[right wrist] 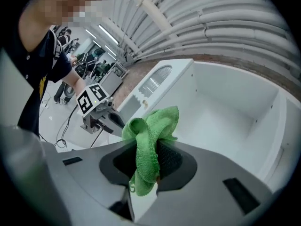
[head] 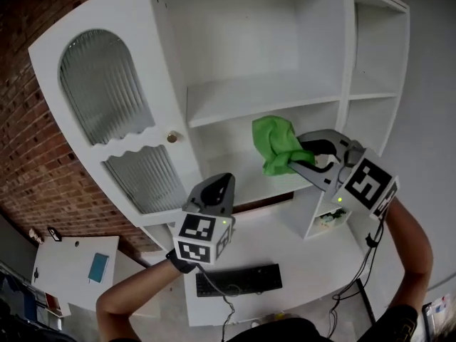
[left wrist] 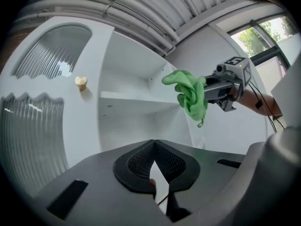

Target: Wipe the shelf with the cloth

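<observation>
Your right tool (head: 292,159) was clamped tight on the green cloth (head: 274,144). In the right gripper view the cloth (right wrist: 150,131) was bunched between the pads of the right tool (right wrist: 148,161), with a wad sticking out past the tips and a tail hanging below. You held it up in front of the open bay of the white unit, just under the middle shelf (head: 256,95). I couldn't tell if it was actually touching any surface.

Your left tool (head: 214,191) was lower and further left, near the bottom of the ribbed-glass door (head: 107,84) with the small knob (head: 172,137). In its own view the left tool (left wrist: 157,166) had its tips together and nothing in them.

A black keyboard (head: 239,280) sat near the front edge of the counter (head: 285,241).
</observation>
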`<action>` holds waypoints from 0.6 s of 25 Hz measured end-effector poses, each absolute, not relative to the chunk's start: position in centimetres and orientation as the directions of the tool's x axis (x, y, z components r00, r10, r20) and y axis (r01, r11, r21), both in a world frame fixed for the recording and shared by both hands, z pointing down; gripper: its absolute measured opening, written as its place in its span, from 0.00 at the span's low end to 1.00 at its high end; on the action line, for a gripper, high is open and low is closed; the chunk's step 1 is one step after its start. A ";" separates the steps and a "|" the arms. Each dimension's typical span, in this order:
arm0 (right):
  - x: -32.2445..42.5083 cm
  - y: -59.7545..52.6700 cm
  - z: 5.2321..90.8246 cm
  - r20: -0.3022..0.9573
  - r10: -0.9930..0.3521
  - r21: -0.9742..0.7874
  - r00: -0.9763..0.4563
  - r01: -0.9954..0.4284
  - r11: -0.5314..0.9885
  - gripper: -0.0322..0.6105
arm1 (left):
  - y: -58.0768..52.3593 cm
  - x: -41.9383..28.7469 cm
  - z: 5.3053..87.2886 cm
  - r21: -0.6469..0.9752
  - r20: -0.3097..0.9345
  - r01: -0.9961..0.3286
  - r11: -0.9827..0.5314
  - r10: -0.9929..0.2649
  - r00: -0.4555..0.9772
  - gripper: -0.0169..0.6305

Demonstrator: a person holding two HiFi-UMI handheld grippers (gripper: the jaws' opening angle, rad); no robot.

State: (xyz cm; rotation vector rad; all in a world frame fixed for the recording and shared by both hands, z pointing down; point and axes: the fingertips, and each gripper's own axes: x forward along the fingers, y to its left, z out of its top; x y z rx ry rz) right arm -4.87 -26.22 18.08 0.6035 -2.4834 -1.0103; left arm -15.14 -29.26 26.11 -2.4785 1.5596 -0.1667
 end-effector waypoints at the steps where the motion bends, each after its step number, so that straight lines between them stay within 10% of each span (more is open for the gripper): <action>1: -4.9 -26.7 17.1 0.174 -0.522 0.737 -0.835 -0.241 0.632 0.18 | -29.6 -14.8 25.6 -0.254 -0.027 -0.870 -0.422 -0.896 0.443 0.05; 15: -9.2 -35.3 -0.4 0.142 -0.555 0.889 -0.820 -0.141 0.435 0.18 | -32.6 -13.8 13.5 -0.293 -0.112 -0.871 -0.393 -0.891 0.440 0.05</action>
